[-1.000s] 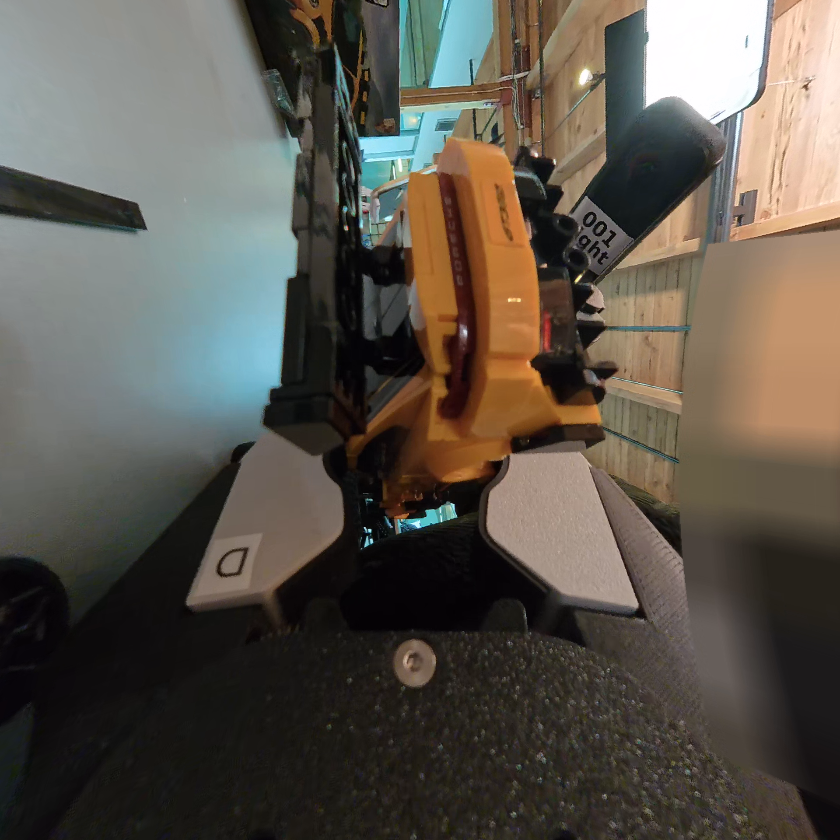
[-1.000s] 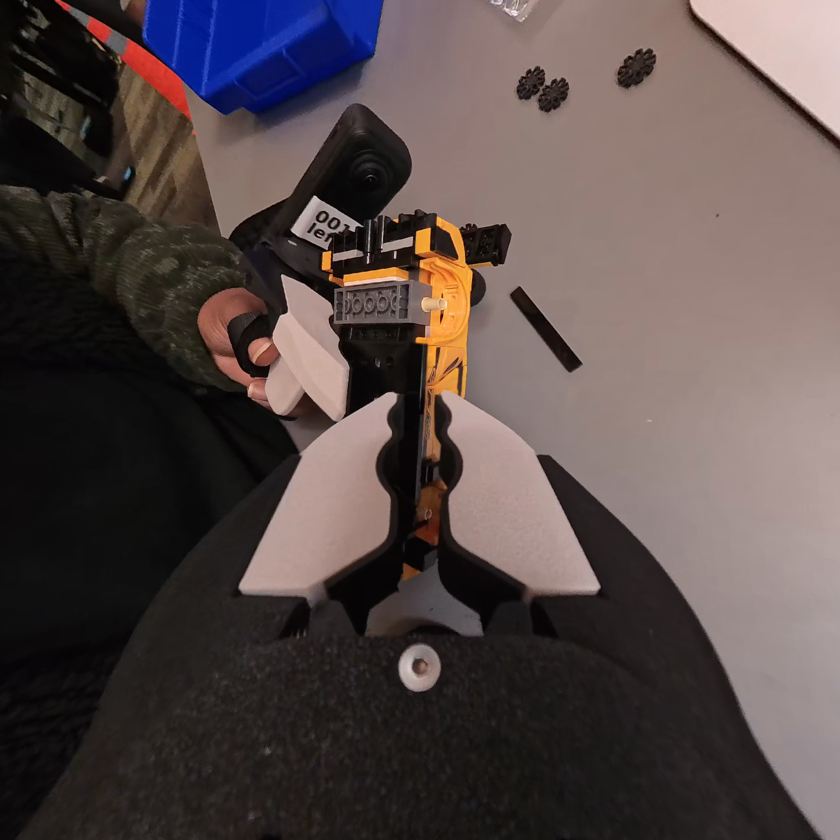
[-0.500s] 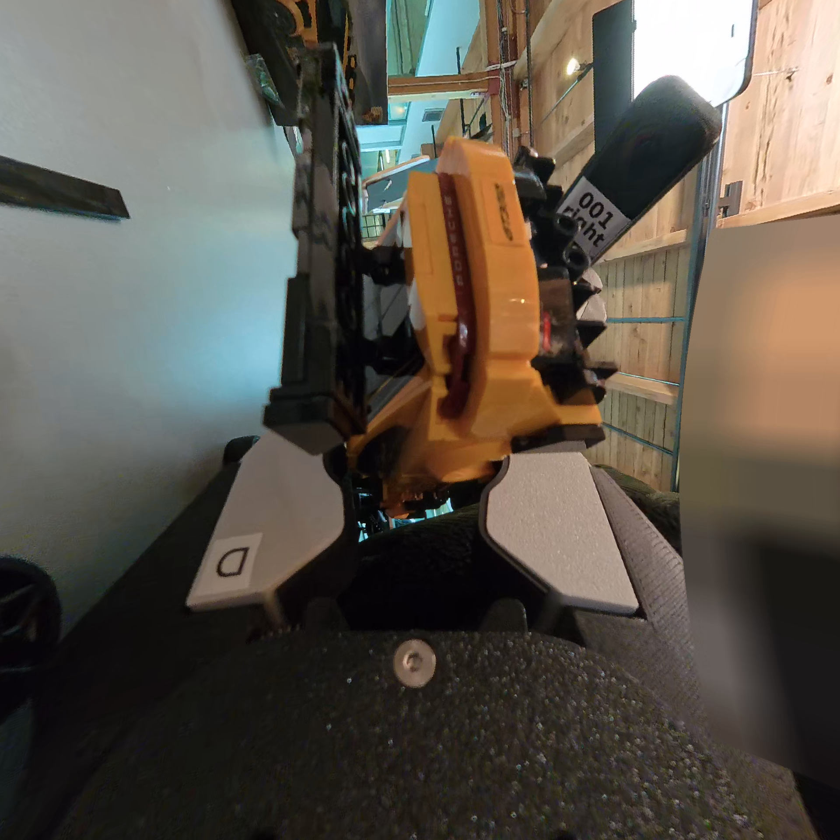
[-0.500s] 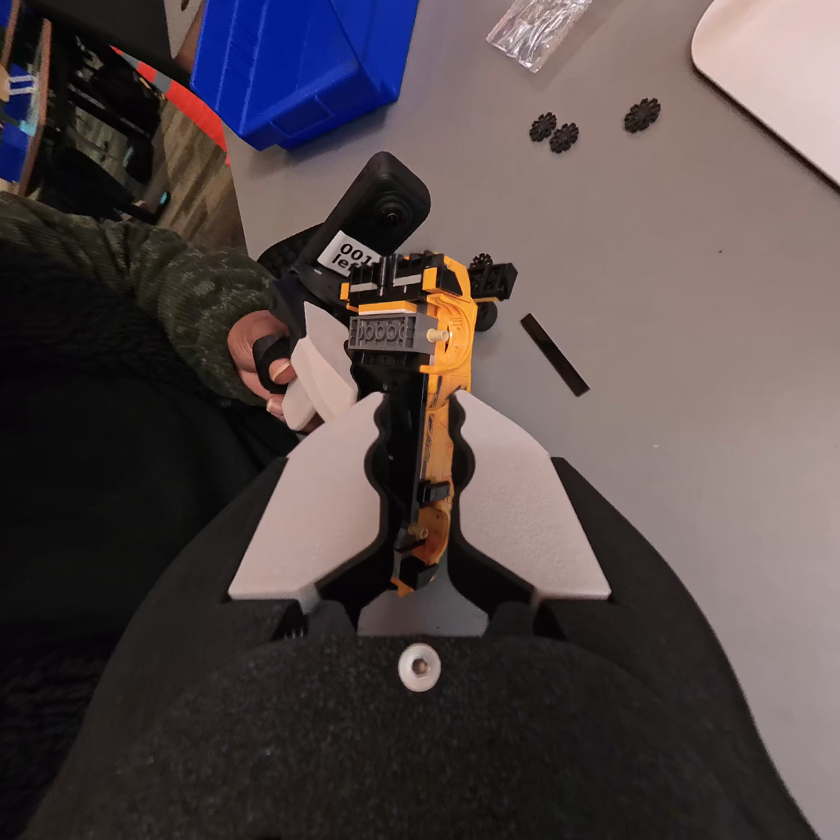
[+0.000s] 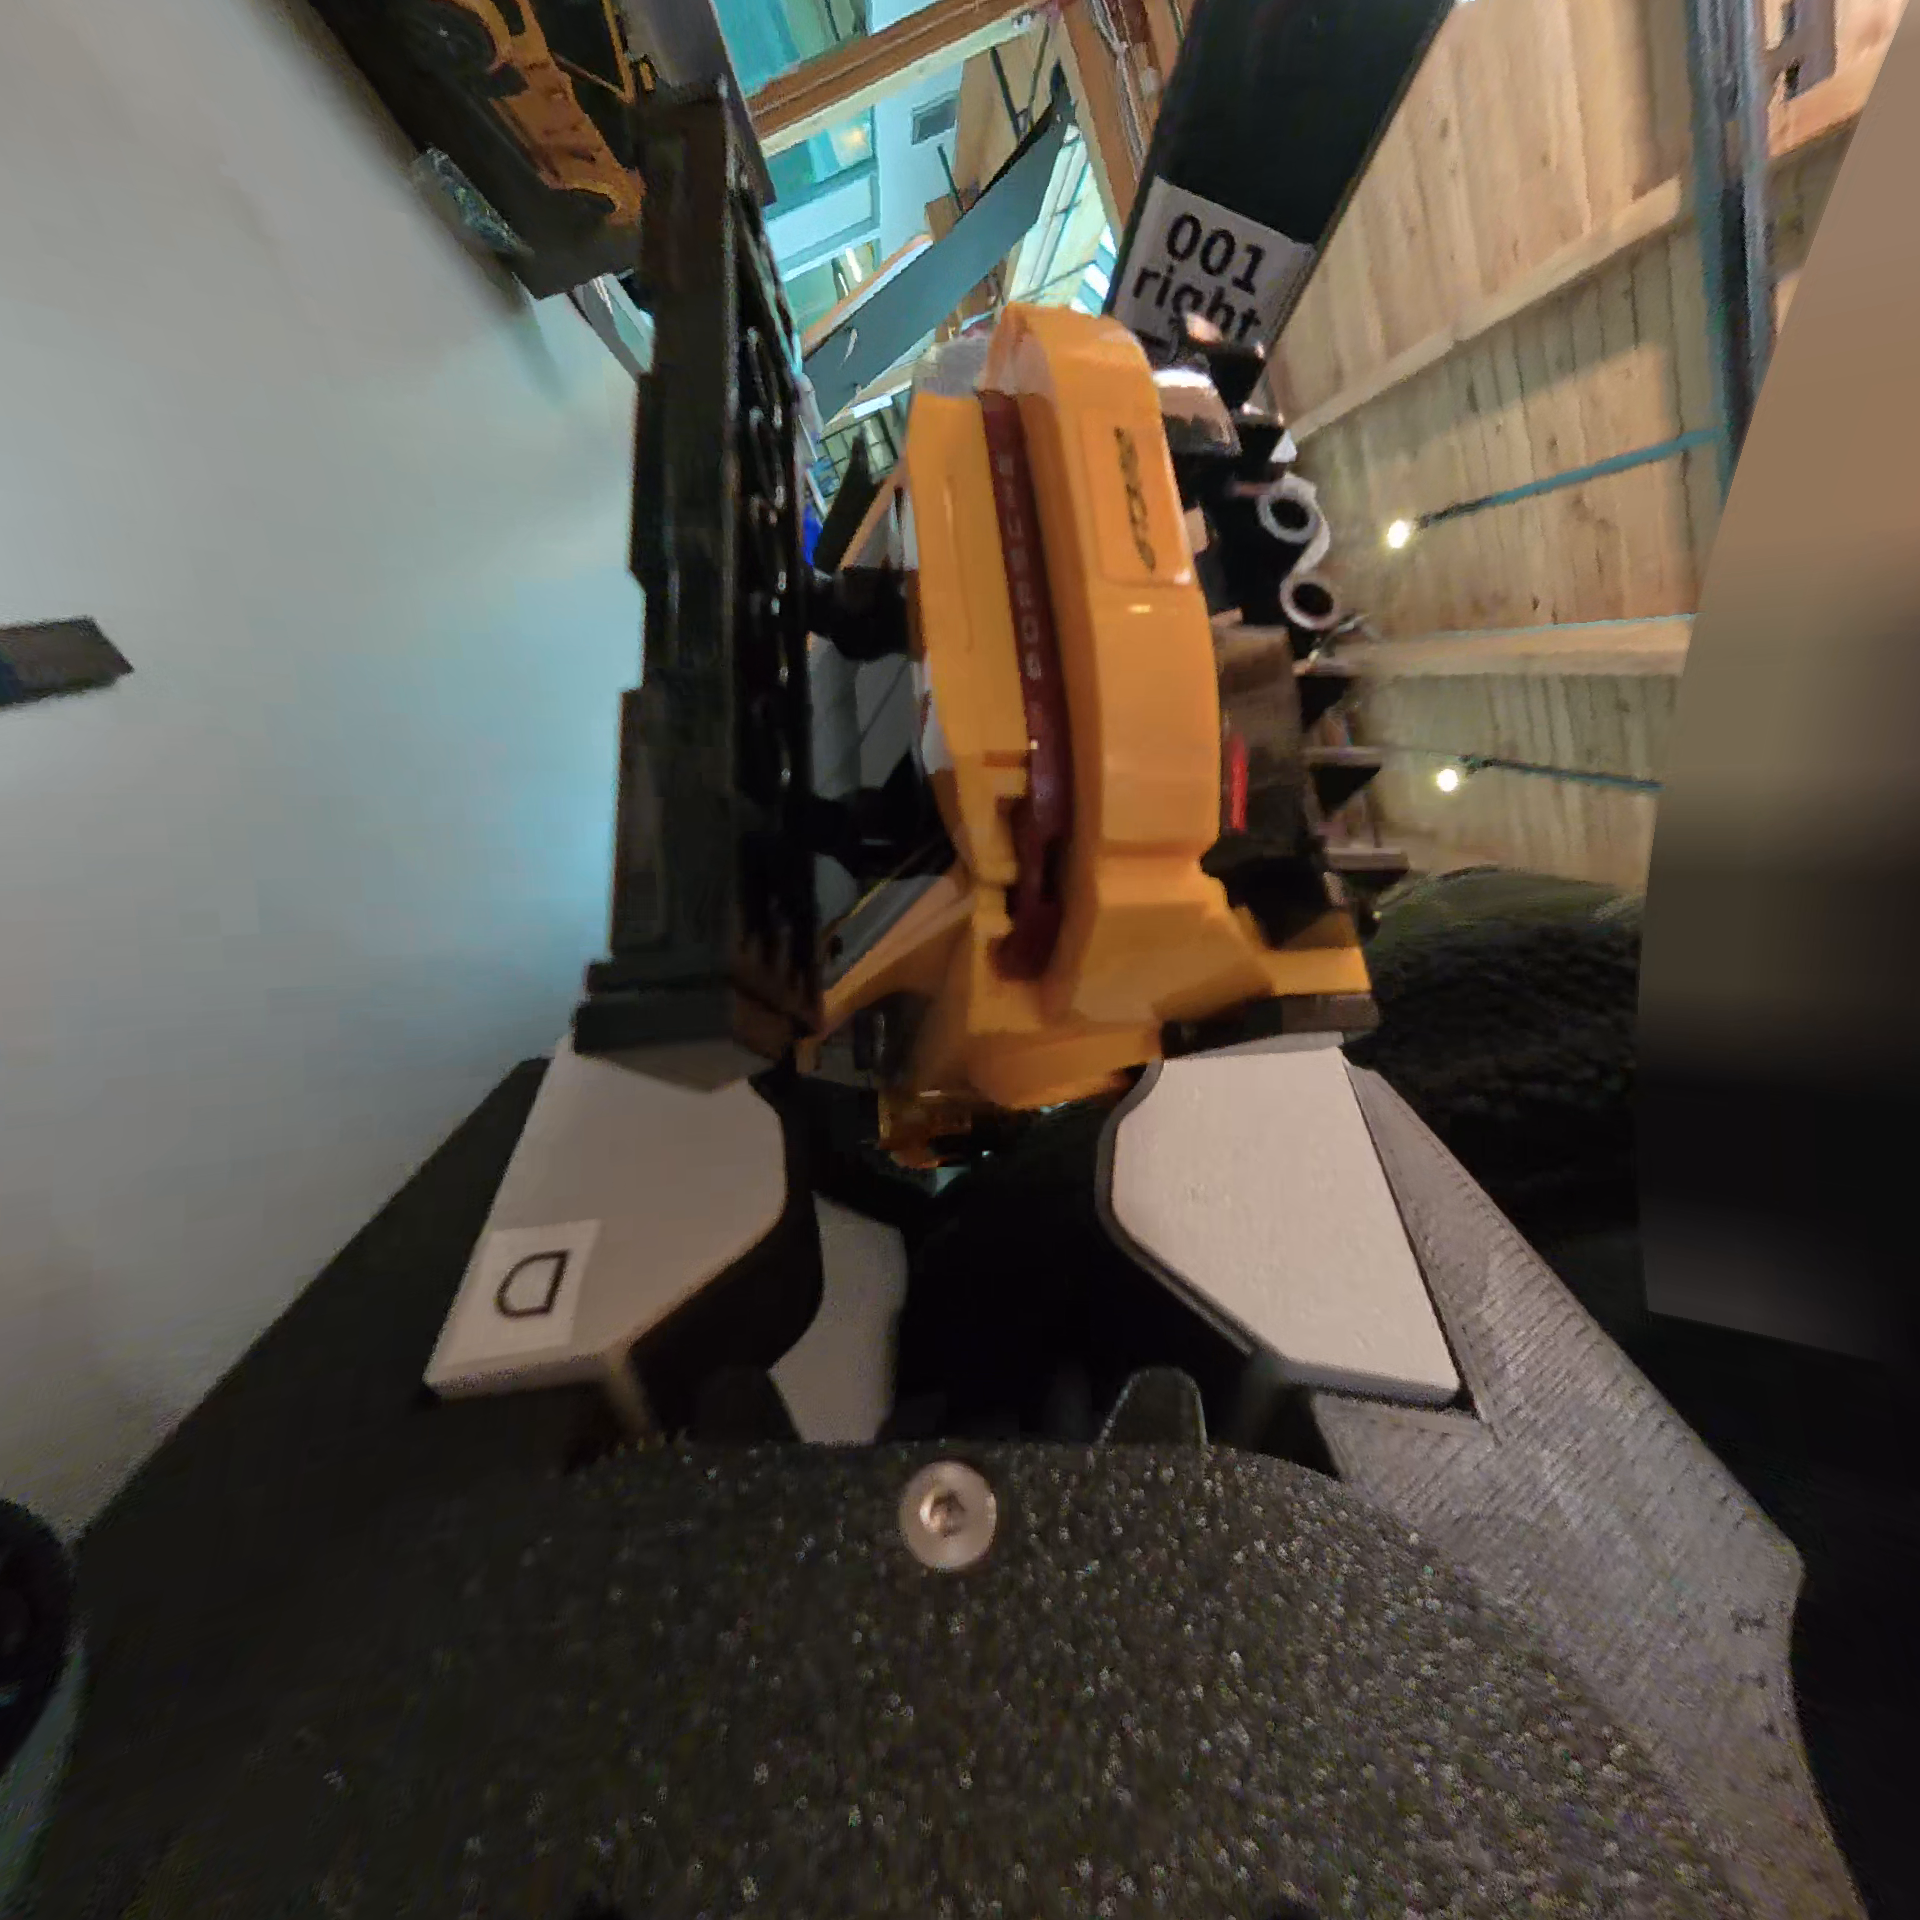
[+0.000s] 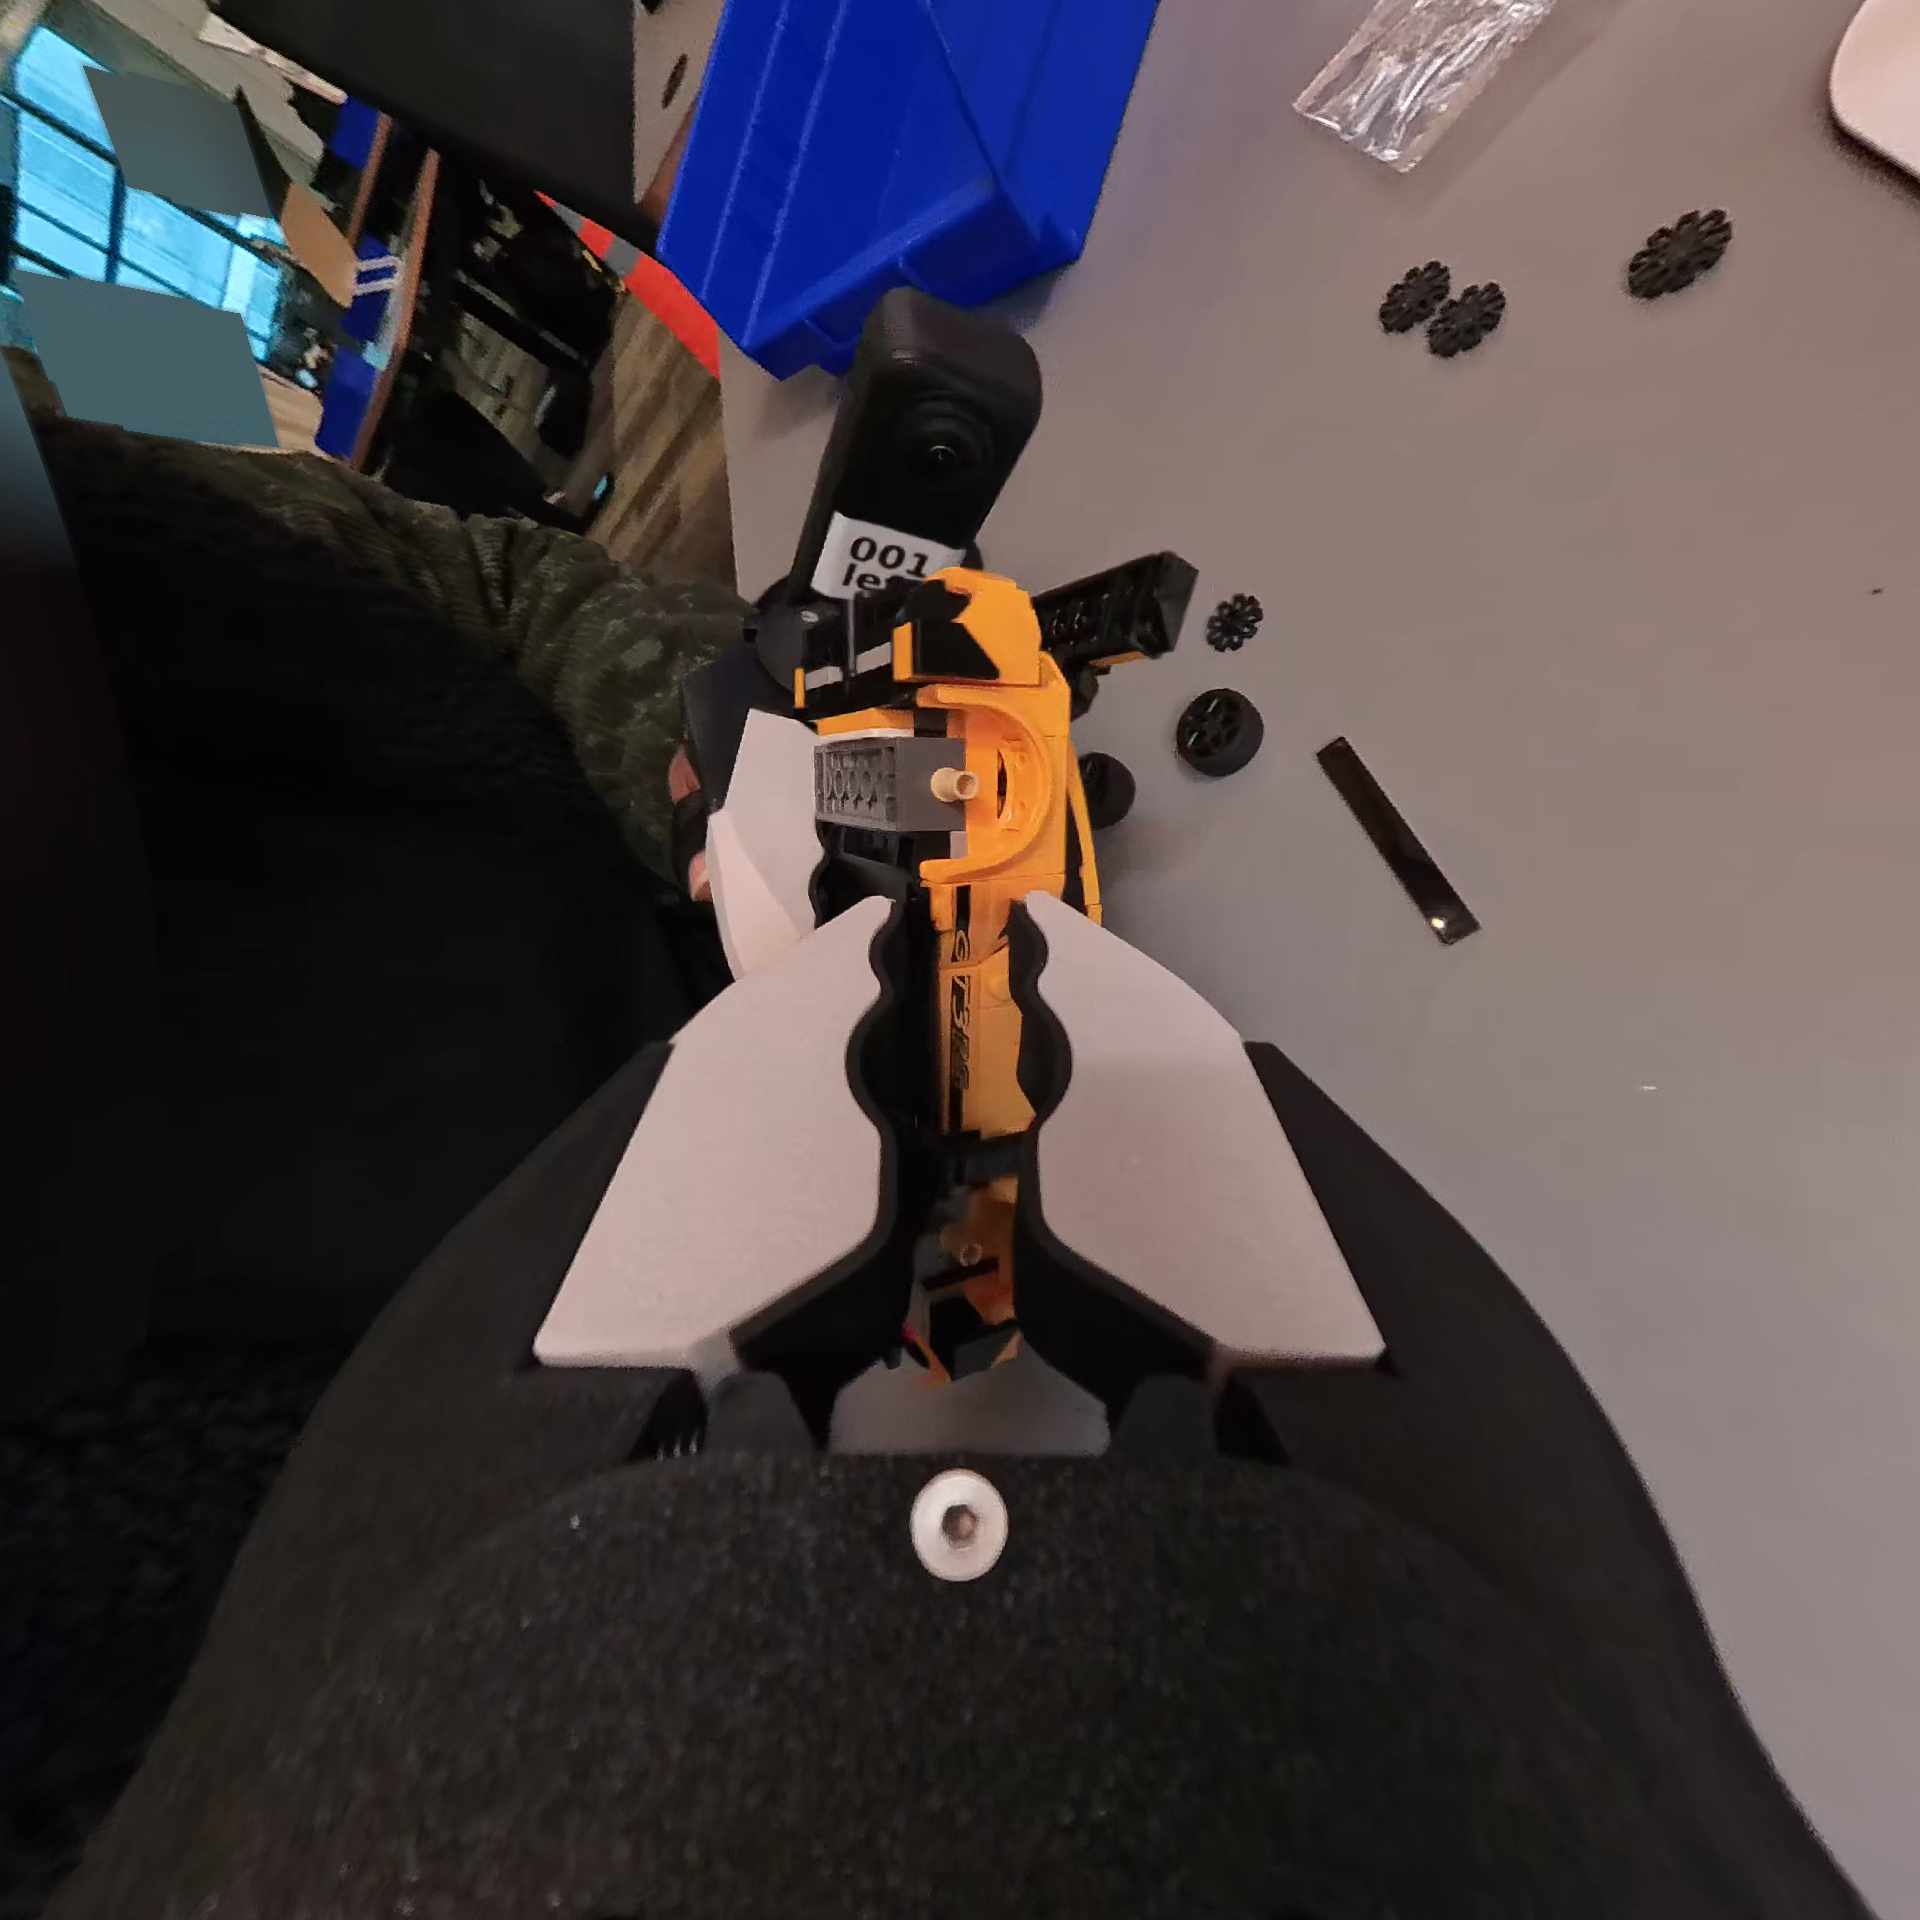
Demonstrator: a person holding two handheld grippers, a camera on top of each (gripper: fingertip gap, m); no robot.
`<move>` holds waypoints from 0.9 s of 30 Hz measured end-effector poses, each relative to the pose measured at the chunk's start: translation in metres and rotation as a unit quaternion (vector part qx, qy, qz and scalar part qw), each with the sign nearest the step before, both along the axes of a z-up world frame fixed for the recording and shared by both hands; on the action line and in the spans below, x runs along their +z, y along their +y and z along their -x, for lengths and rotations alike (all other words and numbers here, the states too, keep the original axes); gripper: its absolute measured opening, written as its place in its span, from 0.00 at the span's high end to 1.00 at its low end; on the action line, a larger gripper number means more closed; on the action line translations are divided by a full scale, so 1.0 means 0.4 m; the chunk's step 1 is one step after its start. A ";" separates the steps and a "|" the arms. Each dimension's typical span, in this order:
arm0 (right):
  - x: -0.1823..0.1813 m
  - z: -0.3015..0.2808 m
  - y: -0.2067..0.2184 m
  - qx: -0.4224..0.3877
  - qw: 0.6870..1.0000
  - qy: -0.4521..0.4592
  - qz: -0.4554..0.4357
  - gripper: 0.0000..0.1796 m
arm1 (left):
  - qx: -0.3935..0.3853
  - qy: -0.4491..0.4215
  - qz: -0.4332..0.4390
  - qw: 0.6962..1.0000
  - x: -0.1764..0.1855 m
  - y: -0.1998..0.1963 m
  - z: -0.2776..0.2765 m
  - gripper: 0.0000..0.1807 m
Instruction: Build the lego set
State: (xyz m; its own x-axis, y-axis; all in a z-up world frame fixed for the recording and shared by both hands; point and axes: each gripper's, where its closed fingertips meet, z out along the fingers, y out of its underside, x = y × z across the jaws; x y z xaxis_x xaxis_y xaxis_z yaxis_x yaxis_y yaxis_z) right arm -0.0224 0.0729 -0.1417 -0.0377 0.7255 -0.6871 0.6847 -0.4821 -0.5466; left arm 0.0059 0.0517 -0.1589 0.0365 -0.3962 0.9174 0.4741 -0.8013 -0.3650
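Note:
An orange and black lego car [image 6: 987,831] is held on its side above the grey table [image 6: 1558,1039]. My right gripper [image 6: 956,925] is shut on the car's body, which runs deep between its fingers. A grey brick [image 6: 878,795] with a tan pin shows on the car's underside. My left gripper [image 5: 956,1060] is shut on the car [image 5: 1060,727]: its left fingertip is on the black chassis and its right fingertip on the orange body. One of its white fingers [image 6: 758,842] shows beside the car in the right wrist view.
Two black wheels [image 6: 1218,730], several black hub pieces [image 6: 1439,307] and a black flat strip [image 6: 1395,840] lie on the table. A blue bin [image 6: 894,156] and a clear plastic bag [image 6: 1413,62] are at the far side. A person's sleeve [image 6: 416,582] is at the left. The tips of both grippers are at nearly the same place.
The car now sits deeper between my right gripper's fingers. The right wrist view has tilted, so the wheels and more of the far table show. My left gripper's hold looks unchanged.

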 end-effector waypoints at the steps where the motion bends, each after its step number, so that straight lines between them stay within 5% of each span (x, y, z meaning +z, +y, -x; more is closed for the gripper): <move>1: 0.003 -0.001 -0.003 0.002 1.000 0.005 0.002 0.90 | 0.001 0.012 -0.013 1.000 0.001 -0.002 -0.001 0.68; 27: 0.030 -0.026 -0.040 0.029 0.996 0.041 -0.078 0.90 | -0.045 0.161 -0.138 0.976 -0.016 -0.041 -0.031 0.69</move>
State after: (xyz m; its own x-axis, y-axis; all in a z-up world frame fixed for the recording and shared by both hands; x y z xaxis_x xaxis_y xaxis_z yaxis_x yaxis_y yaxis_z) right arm -0.0121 0.0568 -0.1296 -0.1350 0.8177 -0.5597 0.6588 -0.3478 -0.6671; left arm 0.0182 0.0353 -0.1654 0.2594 -0.6411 0.7223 0.2321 -0.6845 -0.6910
